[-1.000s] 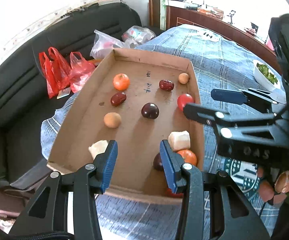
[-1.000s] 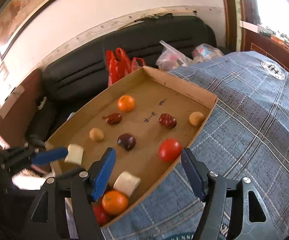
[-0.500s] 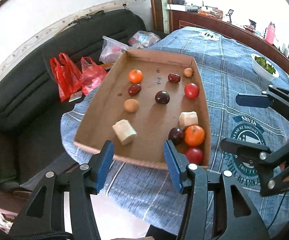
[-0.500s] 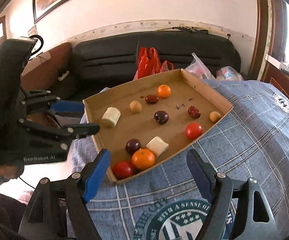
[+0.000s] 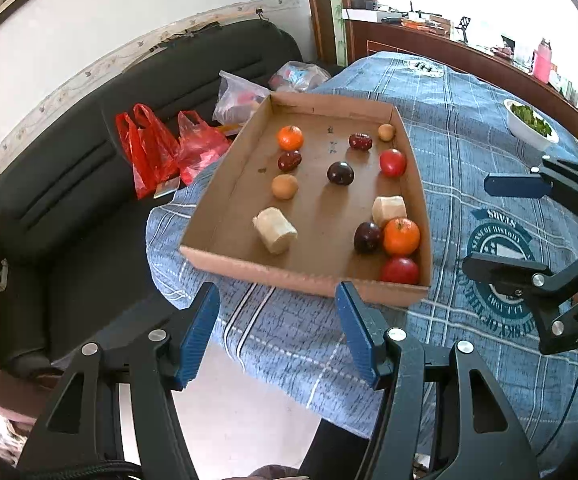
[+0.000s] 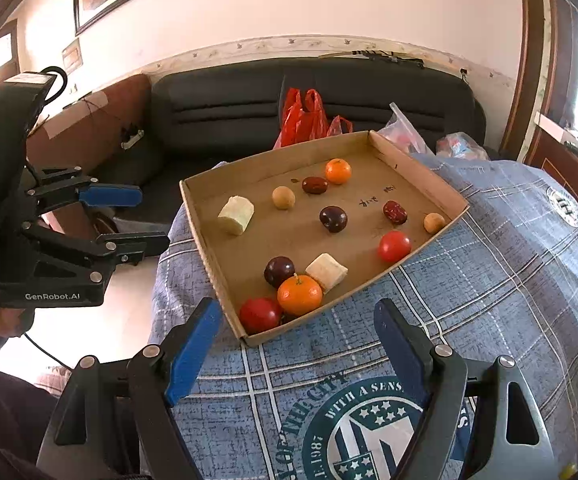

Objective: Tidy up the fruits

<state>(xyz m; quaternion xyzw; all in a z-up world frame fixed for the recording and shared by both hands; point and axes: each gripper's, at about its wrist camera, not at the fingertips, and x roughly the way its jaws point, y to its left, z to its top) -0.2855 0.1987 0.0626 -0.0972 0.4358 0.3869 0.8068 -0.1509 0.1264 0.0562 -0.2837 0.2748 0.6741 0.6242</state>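
A shallow cardboard tray [image 5: 301,276] lies on the blue plaid cloth with fruits scattered in it. At its near right corner sit a tangerine [image 5: 401,236], a red tomato [image 5: 400,270] and a dark plum [image 5: 367,237]. A pale chunk [image 5: 275,229] lies near the left wall and a second one [image 5: 389,210] behind the tangerine. My left gripper [image 5: 277,300] hovers before the tray's front wall, its jaws opening with nothing between them. My right gripper [image 6: 297,312] stands open and bare short of the tray's near corner [image 6: 245,338].
A black sofa [image 5: 69,184] with red bags [image 5: 149,152] and clear bags stands beyond the table's left edge. A white bowl of greens [image 5: 531,126] sits at the far right. Floor shows below the cloth's overhang [image 5: 249,380].
Both grippers have drawn back from over the tray to in front of it. The left jaws have spread wider, and the pale chunk that was at them now lies free in the tray.
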